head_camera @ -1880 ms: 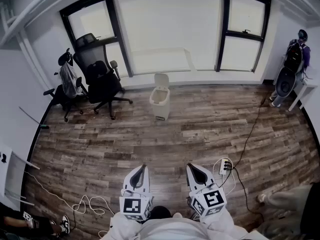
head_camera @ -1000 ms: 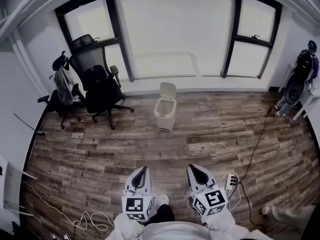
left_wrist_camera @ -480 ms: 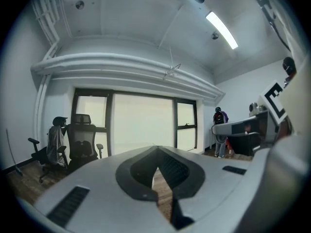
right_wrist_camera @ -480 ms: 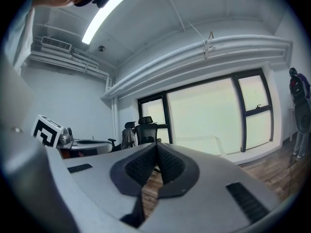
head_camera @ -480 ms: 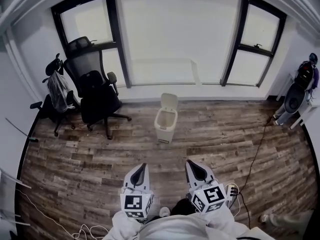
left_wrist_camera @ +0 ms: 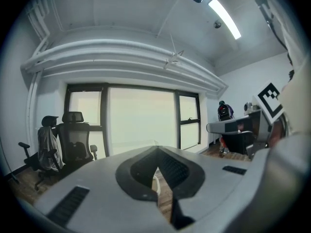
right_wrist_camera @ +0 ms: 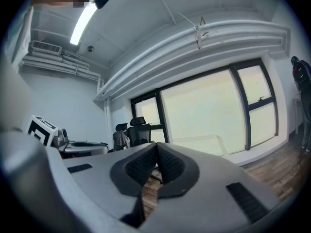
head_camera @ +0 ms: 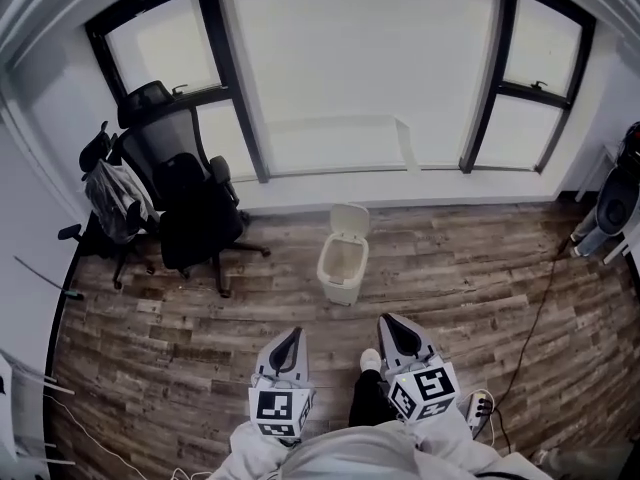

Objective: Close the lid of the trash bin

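The trash bin [head_camera: 341, 264] stands on the floor [head_camera: 460, 268] before the window [head_camera: 350, 68], office chairs [head_camera: 195, 213] to its left.

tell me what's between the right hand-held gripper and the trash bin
Only bare brown wood-plank floor lies between the right hand-held gripper and the cream plastic trash bin; the head view shows it.

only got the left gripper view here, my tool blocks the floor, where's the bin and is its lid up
Observer: Head view shows the trash bin on the floor ahead of the left tool, untouched, its lid standing open.
Operator: right tool state
Observer: The right tool is shut and empty.
Operator: anything on the floor by me
Observer: A white power strip with its cable lies to the right of the right tool.
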{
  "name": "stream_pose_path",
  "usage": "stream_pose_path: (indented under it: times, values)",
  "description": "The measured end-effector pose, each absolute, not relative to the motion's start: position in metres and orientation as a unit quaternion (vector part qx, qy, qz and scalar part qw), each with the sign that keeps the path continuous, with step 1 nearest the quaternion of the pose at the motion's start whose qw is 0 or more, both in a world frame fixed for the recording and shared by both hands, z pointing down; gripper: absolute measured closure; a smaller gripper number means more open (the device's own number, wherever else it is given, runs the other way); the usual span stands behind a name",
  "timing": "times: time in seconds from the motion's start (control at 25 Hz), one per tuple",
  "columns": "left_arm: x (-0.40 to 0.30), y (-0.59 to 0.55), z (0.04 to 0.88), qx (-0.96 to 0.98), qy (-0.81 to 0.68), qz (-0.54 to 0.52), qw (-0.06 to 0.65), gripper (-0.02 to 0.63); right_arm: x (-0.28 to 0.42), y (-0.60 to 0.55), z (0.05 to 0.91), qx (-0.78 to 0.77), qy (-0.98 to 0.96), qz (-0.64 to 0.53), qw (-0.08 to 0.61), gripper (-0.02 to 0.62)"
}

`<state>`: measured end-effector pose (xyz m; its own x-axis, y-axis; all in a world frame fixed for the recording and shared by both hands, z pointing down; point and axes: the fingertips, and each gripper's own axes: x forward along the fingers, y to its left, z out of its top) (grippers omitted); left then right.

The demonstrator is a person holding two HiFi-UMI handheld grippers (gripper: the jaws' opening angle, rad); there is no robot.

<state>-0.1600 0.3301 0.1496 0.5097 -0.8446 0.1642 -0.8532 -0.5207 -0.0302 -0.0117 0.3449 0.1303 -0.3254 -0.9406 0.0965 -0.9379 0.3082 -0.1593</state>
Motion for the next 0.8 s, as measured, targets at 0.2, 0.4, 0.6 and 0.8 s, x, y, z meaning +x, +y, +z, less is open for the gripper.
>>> stream_pose_path:
  times: [0.2, 0.4, 0.6, 0.8]
  values:
    - [-0.103, 0.213, 0.151, 0.869, -0.485, 0.091, 0.032, 0.598, 0.043, 0.23, 0.132, -0.579, 0.808, -0.107, 0.002, 0.571]
    - [-0.056, 0.104, 0.168, 0.863, -0.492, 0.101, 0.052, 0.598, 0.092, 0.129, 0.149, -0.571, 0.81, -0.133, -0.012, 0.571]
    - [-0.021, 0.033, 0.191, 0.856, -0.496, 0.124, 0.072, 0.598, 0.132, 0.062, 0.18, -0.567, 0.807, -0.166, -0.026, 0.571]
    - [-0.012, 0.0, 0.202, 0.852, -0.499, 0.136, 0.081, 0.598, 0.142, 0.021, 0.196, -0.564, 0.806, -0.18, -0.028, 0.571]
